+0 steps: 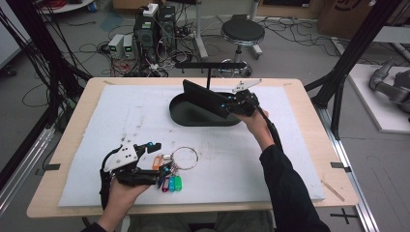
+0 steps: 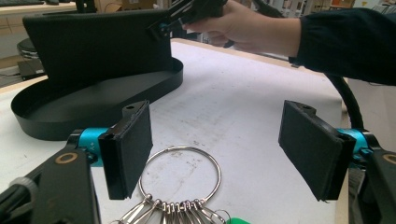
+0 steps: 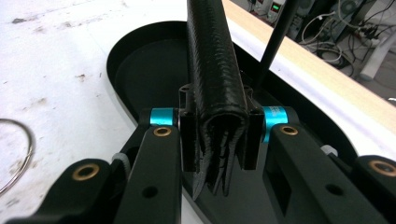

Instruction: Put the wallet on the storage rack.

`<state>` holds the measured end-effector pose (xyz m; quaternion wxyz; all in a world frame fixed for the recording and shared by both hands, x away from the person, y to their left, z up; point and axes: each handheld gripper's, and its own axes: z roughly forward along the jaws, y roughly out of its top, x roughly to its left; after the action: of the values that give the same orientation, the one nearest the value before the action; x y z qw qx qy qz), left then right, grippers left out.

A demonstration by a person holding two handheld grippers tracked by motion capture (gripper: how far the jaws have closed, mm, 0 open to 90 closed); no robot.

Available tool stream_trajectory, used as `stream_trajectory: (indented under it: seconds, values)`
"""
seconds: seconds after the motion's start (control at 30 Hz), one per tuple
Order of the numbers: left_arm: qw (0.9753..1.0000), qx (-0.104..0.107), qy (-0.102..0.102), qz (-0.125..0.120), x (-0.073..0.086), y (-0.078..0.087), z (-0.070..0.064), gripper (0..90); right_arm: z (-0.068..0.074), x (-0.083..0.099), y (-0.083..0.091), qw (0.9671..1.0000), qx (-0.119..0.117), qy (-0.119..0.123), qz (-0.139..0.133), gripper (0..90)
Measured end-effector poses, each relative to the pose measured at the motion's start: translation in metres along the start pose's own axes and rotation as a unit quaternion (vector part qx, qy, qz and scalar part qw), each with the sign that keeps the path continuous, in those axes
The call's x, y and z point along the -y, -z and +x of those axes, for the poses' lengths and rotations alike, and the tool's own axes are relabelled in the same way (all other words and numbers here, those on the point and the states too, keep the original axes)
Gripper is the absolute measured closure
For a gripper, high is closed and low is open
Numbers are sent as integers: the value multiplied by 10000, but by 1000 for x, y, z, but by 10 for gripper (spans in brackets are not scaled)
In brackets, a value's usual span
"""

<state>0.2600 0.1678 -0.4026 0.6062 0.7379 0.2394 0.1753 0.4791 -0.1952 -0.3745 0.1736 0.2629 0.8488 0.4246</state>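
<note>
A black leather wallet hangs edge-up over a black oval tray at the table's back middle. My right gripper is shut on the wallet's end; the right gripper view shows both jaws pressed against the folded wallet. Near the front left, a metal key ring with several coloured tags lies on the white mat. My left gripper stands open right beside it, the ring lying on the mat between the two pads without touching them.
A thin black post with a crossbar rises from the tray's far side. The white foam mat covers most of the wooden table. A stool and cables stand on the floor beyond.
</note>
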Motion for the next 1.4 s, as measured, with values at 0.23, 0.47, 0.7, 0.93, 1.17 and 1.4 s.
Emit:
stream_trajectory:
  seconds: [0.23,0.47,0.7,0.93,1.17,1.4]
  values:
    - [10000,29,13,-38,1,3,0,259,-10,8,-17,9998,-97,-121,108,757]
    - [10000,67,5,-29,1,2,-1,259,-17,14,-22,9994,-141,-297,95,748]
    - [10000,86,-7,-3,1,0,-1,259,-20,17,-21,9980,249,-562,178,642]
    - [10000,-27,-43,78,2,-1,1,256,-19,10,2,9962,700,-511,79,481]
    - [9992,-318,-71,242,6,-7,12,214,-8,15,54,9970,590,-396,-290,440]
    - [9978,-472,10,465,14,-9,18,211,7,33,104,9951,547,-473,-671,381]
